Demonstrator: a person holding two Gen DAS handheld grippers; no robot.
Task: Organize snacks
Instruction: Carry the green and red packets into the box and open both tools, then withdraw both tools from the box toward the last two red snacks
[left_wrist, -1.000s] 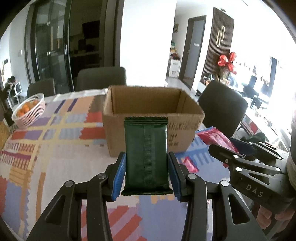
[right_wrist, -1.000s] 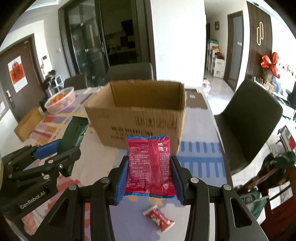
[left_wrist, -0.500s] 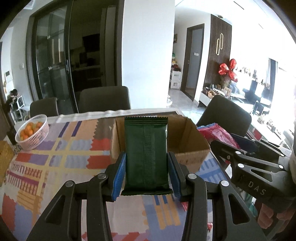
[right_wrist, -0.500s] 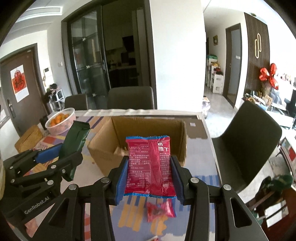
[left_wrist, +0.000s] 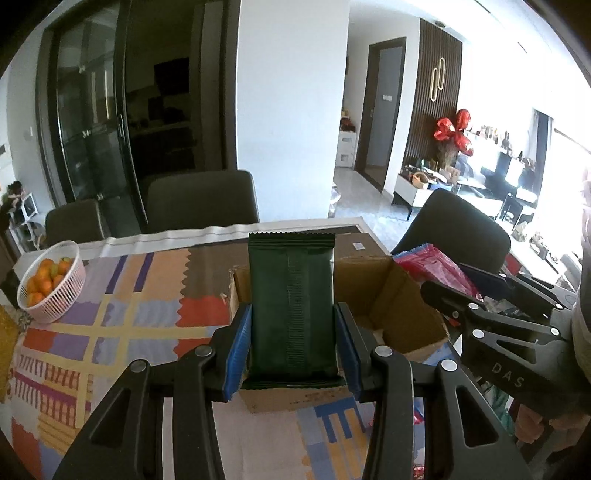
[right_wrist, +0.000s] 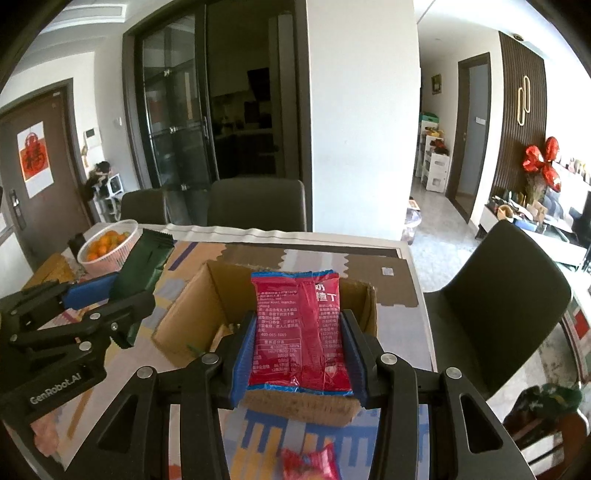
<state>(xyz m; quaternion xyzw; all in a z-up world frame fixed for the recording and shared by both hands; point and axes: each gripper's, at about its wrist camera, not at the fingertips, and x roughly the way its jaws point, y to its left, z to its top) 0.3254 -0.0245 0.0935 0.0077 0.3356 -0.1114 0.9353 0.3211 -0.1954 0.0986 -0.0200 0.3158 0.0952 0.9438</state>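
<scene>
My left gripper (left_wrist: 291, 350) is shut on a dark green snack packet (left_wrist: 291, 306) and holds it upright over the near left part of an open cardboard box (left_wrist: 391, 302). My right gripper (right_wrist: 299, 354) is shut on a red snack packet (right_wrist: 299, 328) and holds it upright over the same box (right_wrist: 192, 317). In the left wrist view the right gripper's red packet (left_wrist: 436, 267) shows at the box's right side. In the right wrist view the green packet (right_wrist: 144, 262) shows left of the box. A small red packet (right_wrist: 310, 461) lies on the table in front of the box.
A white basket of oranges (left_wrist: 51, 284) stands at the table's far left on the patterned tablecloth (left_wrist: 110, 332). Dark chairs (left_wrist: 201, 203) stand behind the table and another chair (right_wrist: 495, 306) at its right side. The table's far edge lies just behind the box.
Both grippers have risen and moved forward with their packets. They were in front of the box and now hang over its opening, so I look down into it.
</scene>
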